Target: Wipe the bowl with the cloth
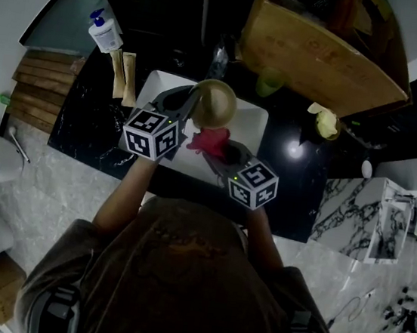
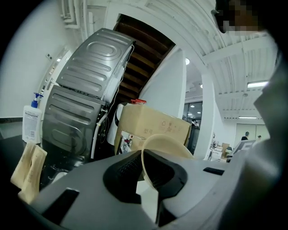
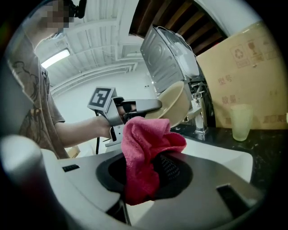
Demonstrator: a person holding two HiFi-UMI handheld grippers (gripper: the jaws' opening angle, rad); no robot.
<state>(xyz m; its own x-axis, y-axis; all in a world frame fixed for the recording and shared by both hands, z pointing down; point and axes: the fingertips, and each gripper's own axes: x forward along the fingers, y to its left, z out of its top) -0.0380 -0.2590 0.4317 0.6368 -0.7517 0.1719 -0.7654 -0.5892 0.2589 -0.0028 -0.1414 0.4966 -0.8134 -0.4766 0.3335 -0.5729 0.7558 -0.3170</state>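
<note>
A beige bowl (image 1: pixel 215 103) is held over the white sink (image 1: pixel 254 124), tilted on its side, with my left gripper (image 1: pixel 192 103) shut on its rim. In the left gripper view the bowl's rim (image 2: pixel 158 143) stands between the jaws. My right gripper (image 1: pixel 222 150) is shut on a pink cloth (image 1: pixel 209 140) just below the bowl. The right gripper view has the cloth (image 3: pixel 146 157) bunched between the jaws, with the bowl (image 3: pixel 174 104) and the left gripper (image 3: pixel 135 108) a little beyond it, apart from the cloth.
A cardboard box (image 1: pixel 326 52) stands behind the sink on the black counter (image 1: pixel 92 124). A tap (image 3: pixel 200 112) and a pale green cup (image 3: pixel 240 121) are near it. A soap pump bottle (image 1: pixel 104 32) and tan cloths (image 1: pixel 125 76) sit to the left; a yellow thing (image 1: pixel 326 122) lies at right.
</note>
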